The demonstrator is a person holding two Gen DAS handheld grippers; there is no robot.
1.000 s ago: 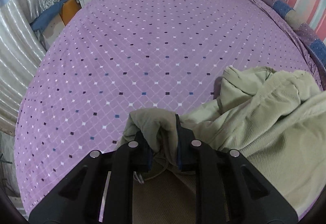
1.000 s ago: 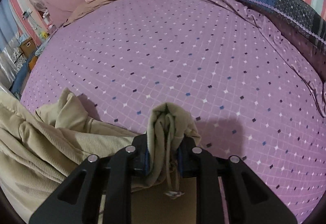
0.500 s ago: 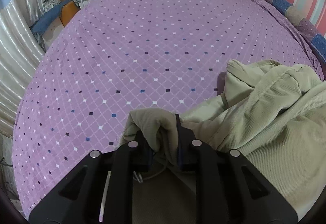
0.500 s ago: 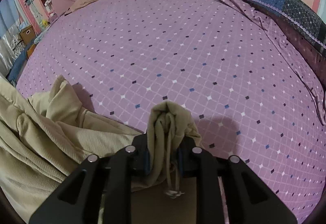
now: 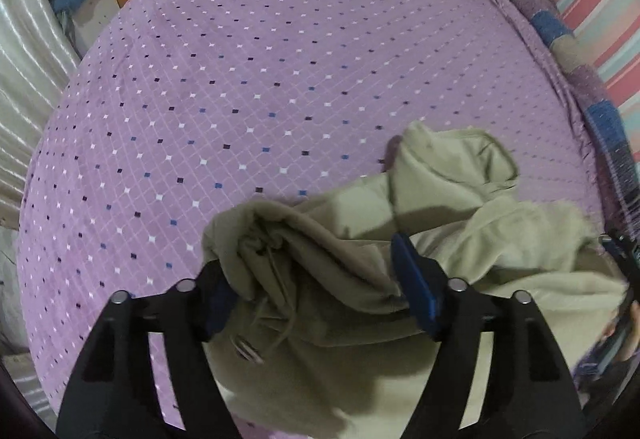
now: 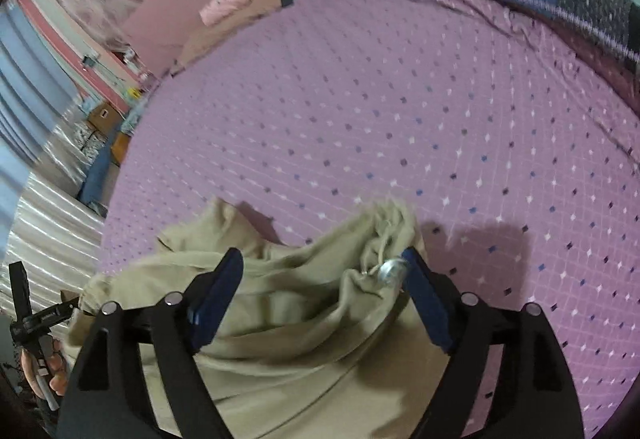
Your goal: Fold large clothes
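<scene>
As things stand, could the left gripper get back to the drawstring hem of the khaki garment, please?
Probably yes: the left gripper has just opened, and the hem lies loose between its jaws with nothing covering it.

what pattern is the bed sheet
Purple bed sheet with a pale lattice of lines and small white, blue and dark diamonds; clearest in the left wrist view.

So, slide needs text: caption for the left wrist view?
Left gripper, jaws just opened, over the crumpled beige garment on a purple bedspread.
</scene>
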